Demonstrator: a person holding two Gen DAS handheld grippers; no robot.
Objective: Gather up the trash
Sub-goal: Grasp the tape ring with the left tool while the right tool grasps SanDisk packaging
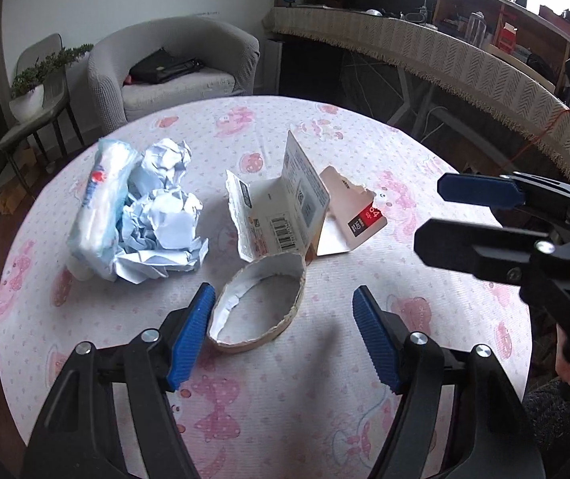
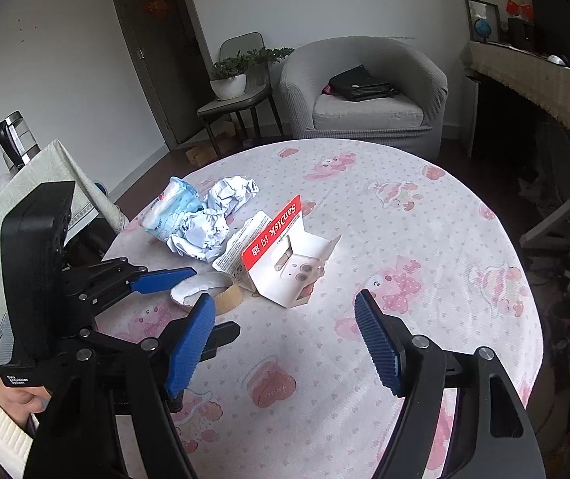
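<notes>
Trash lies on a round table with a pink-patterned cloth (image 1: pixel 285 379). A cardboard ring (image 1: pixel 259 307) sits just ahead of my left gripper (image 1: pixel 285 319), which is open and empty, its left pad next to the ring. Behind the ring stands a torn white package card (image 1: pixel 277 203) and a red-and-white card (image 1: pixel 349 215). Crumpled blue-white paper (image 1: pixel 161 219) and a tissue pack (image 1: pixel 101 203) lie at the left. My right gripper (image 2: pixel 285 331) is open and empty, above the cloth, short of the red card (image 2: pixel 285 255). It also shows in the left wrist view (image 1: pixel 464 215).
A grey armchair (image 1: pixel 173 68) with a black bag stands beyond the table. A chair with a potted plant (image 1: pixel 29 92) is at the left. A long covered desk (image 1: pixel 444 52) runs along the right. A side table with a kettle (image 2: pixel 17 139) is at the left.
</notes>
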